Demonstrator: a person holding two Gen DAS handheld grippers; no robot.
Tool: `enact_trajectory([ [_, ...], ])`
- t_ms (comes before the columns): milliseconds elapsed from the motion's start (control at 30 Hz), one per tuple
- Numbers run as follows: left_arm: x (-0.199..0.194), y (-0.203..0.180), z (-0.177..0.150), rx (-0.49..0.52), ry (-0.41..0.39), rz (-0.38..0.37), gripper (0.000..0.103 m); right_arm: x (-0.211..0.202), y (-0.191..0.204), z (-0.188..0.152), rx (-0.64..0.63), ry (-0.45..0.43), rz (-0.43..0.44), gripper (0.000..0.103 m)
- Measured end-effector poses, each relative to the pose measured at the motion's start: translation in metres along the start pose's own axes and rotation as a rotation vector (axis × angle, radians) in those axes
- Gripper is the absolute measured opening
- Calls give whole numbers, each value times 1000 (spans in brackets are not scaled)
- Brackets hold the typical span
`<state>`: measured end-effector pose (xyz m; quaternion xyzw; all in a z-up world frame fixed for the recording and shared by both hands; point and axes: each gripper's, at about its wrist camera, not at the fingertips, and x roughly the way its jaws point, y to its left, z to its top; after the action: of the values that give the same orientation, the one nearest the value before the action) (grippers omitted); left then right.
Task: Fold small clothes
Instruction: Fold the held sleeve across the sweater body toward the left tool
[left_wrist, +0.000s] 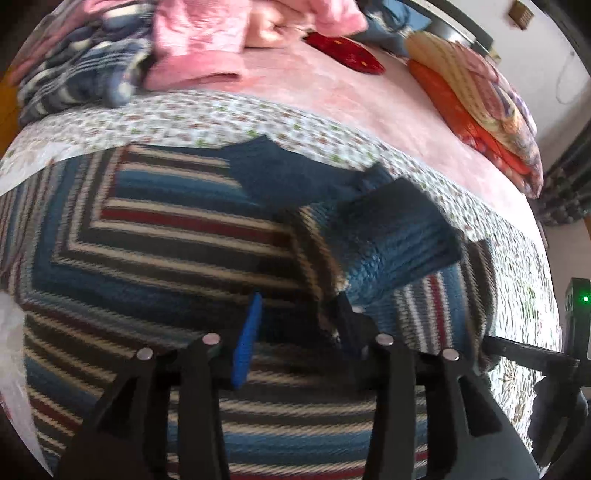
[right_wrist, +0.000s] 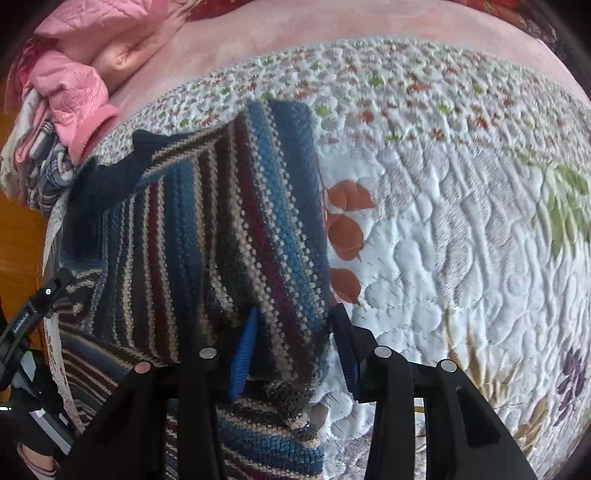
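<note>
On the bed, one striped sweater is spread over a floral quilt, with one sleeve folded across its body. One heap of clothes is seen at the far left edge of the bed, and one stack of folded bedding at the far right; one red item lies between them.

Two tongs are counted. The left tongs are held wide apart above the sweater's body, just beside the sleeve's blue cuff; nothing is gripped, and whether the knit is touched cannot be told through the blur.

The right tongs are also wide, and a folded edge of the sweater is seen between the fingers, at the garment's right border where it meets the quilt. The fingers are not closed on the knit.
</note>
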<state>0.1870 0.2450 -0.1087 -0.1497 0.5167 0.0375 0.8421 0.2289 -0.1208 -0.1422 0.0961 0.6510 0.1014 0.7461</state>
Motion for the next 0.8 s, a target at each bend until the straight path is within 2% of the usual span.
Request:
enact_trajectory([
  [100, -16, 11, -6, 1, -43, 54, 55, -12, 0, 2, -2, -30, 5, 43],
  [267, -20, 15, -18, -63, -2, -17, 72, -19, 3, 4, -9, -43, 8, 43],
  [333, -12, 9, -20, -77, 16, -24, 72, -20, 5, 4, -18, -42, 3, 43],
  [433, -5, -12, -17, -52, -1, 10, 72, -21, 13, 5, -38, -48, -2, 43],
  [600, 0, -65, -4, 92, -33, 59, 74, -25, 20, 10, -50, -66, -3, 43],
  [800, 36, -132, 11, 354, -32, 199, 77, -25, 15, 12, -42, -63, -9, 43],
])
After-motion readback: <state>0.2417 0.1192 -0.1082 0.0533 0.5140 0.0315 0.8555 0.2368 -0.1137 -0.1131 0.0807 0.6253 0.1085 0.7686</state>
